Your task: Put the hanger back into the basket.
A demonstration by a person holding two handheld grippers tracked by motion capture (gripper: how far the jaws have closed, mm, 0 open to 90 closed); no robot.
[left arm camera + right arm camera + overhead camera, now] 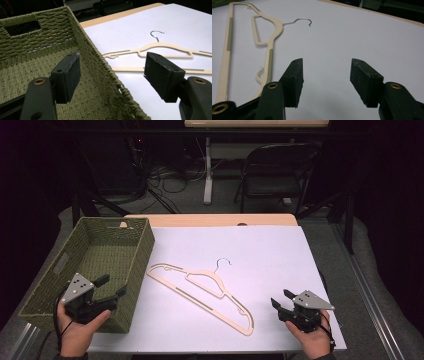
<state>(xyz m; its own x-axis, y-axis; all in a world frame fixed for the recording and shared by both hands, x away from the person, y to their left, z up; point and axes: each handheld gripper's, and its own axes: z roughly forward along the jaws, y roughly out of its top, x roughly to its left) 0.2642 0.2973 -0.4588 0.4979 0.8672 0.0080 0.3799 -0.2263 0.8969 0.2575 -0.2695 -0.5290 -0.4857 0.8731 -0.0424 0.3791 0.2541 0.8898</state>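
A cream plastic hanger [200, 288] with a metal hook lies flat on the white sheet, running diagonally from the basket toward the front right. It shows in the left gripper view [155, 48] and the right gripper view [230, 42] too. My left gripper [111, 287] is open, hovering over the front right rim of the green woven basket [107, 251], its jaws straddling the basket wall [100, 62]. My right gripper [281, 298] is open at the front right of the sheet, empty, just right of the hanger's lower end.
The white sheet [260, 255] covers a wooden table whose far edge [210, 220] shows behind it. The basket looks empty inside. A folding chair [277, 170], table legs and cables stand on the floor beyond the table.
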